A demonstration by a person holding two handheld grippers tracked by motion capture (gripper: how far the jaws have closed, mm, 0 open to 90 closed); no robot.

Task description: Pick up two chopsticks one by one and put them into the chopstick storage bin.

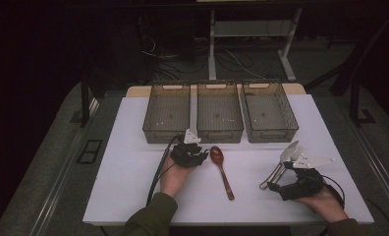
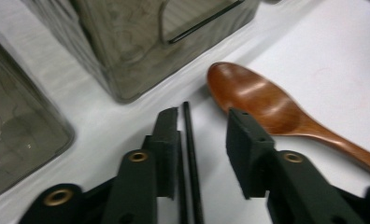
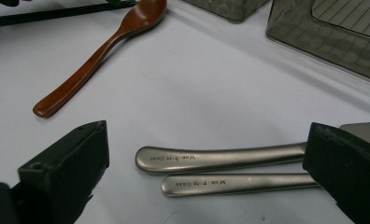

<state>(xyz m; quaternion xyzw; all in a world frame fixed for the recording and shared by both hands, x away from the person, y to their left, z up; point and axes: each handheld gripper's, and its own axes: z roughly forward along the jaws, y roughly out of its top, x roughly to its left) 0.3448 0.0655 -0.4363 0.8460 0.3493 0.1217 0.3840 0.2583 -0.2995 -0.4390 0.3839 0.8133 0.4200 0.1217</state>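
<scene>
A brown wooden spoon [image 1: 221, 169] lies mid-table, bowl toward the bins; its bowl [image 2: 255, 98] sits just right of my left gripper's jaws. My left gripper [image 1: 194, 147] is open, and a thin black stick [image 2: 190, 140] lies on the table between its jaws, close to the left one [image 2: 202, 116]. On the right lie two metal utensils [image 1: 282, 163], one a fork. My right gripper [image 1: 284, 178] is wide open with both metal handles [image 3: 220, 158] lying on the table between its jaws [image 3: 206, 140], neither jaw touching them.
Three see-through grey bins [image 1: 220, 129] stand side by side at the back of the white table [image 1: 133, 172]; two of them [image 2: 127, 51] are right in front of the left gripper. The wooden spoon [image 3: 99, 51] and the black stick [image 3: 57, 14] appear beyond the right gripper.
</scene>
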